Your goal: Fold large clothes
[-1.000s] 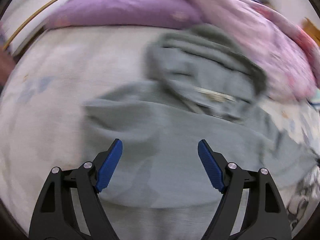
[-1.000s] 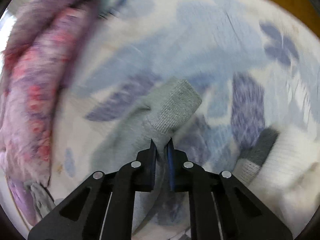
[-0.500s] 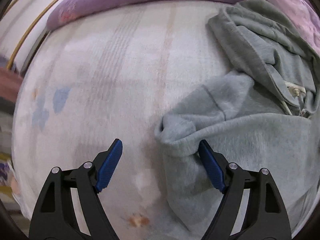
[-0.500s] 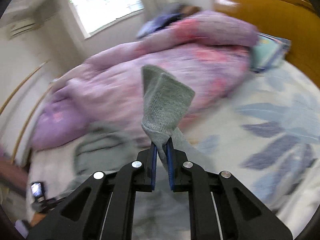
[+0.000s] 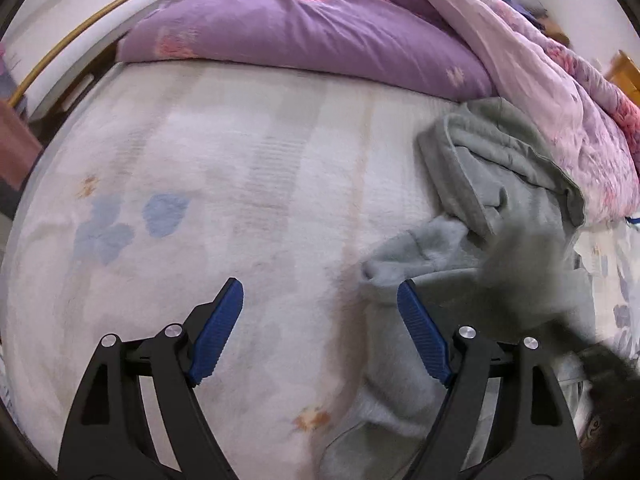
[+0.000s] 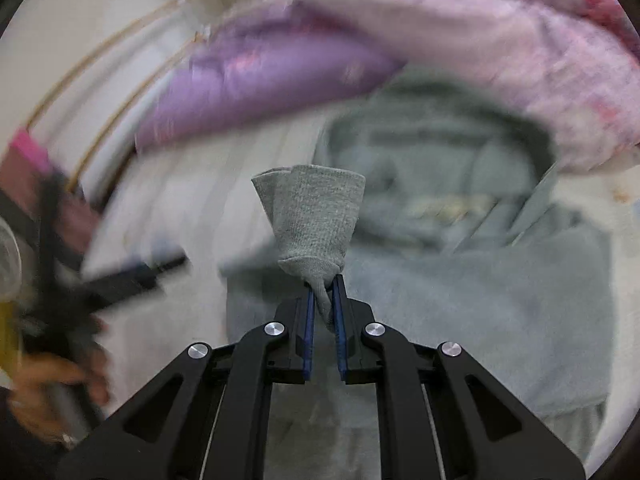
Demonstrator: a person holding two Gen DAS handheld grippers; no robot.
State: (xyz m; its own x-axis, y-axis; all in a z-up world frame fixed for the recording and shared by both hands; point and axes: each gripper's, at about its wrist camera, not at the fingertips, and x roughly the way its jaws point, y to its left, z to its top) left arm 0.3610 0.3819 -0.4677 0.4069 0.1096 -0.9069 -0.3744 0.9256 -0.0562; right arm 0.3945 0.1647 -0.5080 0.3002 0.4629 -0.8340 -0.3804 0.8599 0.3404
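Note:
A grey hoodie (image 5: 492, 216) lies on the bed at the right of the left wrist view, hood toward the quilt; it also shows blurred in the right wrist view (image 6: 460, 280). My left gripper (image 5: 320, 300) is open and empty just above the sheet, its right finger beside the hoodie's folded shoulder edge. My right gripper (image 6: 323, 292) is shut on the ribbed sleeve cuff (image 6: 314, 216) and holds it up over the hoodie's body. A blurred grey shape in the left wrist view (image 5: 524, 264) is the raised sleeve.
A purple and pink quilt (image 5: 320, 28) is piled along the far side of the bed. The pale flowered sheet (image 5: 200, 200) stretches left of the hoodie. A brass bed rail (image 5: 80, 36) runs at the far left. The person's hand and left gripper show blurred (image 6: 52, 360).
My right gripper has lifted the sleeve cuff off the sheet and swung it across over the hoodie's body. My left gripper has shifted left off the hoodie, staying open.

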